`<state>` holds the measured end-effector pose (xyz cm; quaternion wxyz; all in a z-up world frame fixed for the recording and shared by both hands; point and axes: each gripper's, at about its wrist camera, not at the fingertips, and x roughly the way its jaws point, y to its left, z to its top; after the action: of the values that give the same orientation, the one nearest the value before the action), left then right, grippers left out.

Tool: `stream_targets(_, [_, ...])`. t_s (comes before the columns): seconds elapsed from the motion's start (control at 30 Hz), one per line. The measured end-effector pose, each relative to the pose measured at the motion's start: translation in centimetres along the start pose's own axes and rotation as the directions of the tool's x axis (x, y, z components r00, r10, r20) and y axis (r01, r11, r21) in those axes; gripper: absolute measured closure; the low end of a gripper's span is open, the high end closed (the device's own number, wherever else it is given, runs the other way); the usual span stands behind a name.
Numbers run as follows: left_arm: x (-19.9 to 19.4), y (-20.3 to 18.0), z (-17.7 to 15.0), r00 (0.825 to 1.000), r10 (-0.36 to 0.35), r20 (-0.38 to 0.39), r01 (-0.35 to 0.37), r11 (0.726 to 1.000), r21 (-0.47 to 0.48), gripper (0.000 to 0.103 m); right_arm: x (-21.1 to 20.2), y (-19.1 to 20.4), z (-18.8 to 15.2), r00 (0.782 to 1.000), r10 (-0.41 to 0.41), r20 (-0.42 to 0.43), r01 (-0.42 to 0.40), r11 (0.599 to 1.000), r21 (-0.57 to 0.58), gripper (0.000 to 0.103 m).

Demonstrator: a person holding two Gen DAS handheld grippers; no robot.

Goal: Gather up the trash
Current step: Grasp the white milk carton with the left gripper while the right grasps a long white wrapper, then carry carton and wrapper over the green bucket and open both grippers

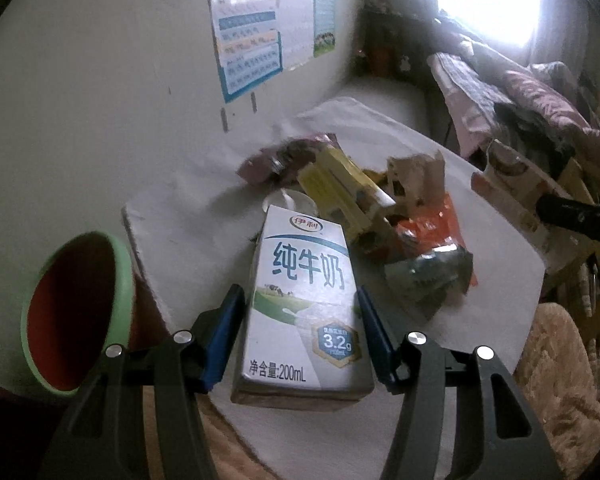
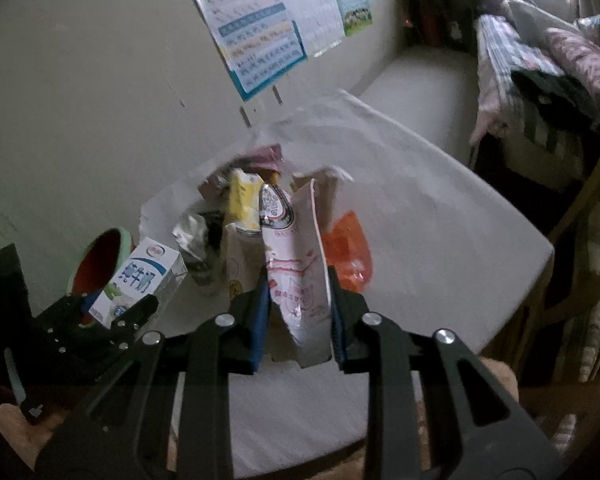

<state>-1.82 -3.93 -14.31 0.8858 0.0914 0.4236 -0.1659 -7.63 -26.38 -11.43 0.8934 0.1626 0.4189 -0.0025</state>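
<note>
Holding a white-and-blue 200 mL milk carton (image 1: 304,304) between its blue-padded fingers, the left gripper (image 1: 300,336) has the box clamped by its two sides, printed face up toward the camera, lifted a bit off the white tabletop (image 1: 500,280). Over on the other side, the right gripper (image 2: 298,316) is clenched on a crumpled white-and-pink plastic snack bag (image 2: 296,272), which stands upright between the pads. You can see the carton from the right wrist view too (image 2: 140,280), off to the left near a green-rimmed bin with a reddish inside (image 2: 100,264); that same bin sits just beside the table's left edge in the left view (image 1: 76,312). Behind the carton there's a messy heap of trash in the middle of the table: a yellow cardboard box (image 1: 340,192), an orange plastic wrapper (image 1: 440,224), a crinkled silvery foil wrapper (image 1: 428,276) and a dark reddish packet (image 1: 284,156) further back. Posters (image 1: 252,28) hang on the pale wall, and clothes are piled up on the right.
</note>
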Motion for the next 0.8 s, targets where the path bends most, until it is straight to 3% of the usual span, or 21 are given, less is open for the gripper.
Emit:
stream_targets(0.3, [-0.8, 4.1, 0.6, 0.998, 0.042, 0.048, -0.038, 0.996, -0.084, 0.048, 1.0, 5.5, 1.4, 0.998, 0.061, -0.015, -0.062, 0.993, -0.105, 0.077])
stream_targets(0.8, [0.0, 10.7, -1.5, 0.992, 0.128, 0.016, -0.123, 0.979, -0.163, 0.048, 4.1, 12.8, 1.1, 0.987, 0.120, -0.110, -0.142, 0.965, -0.221, 0.077])
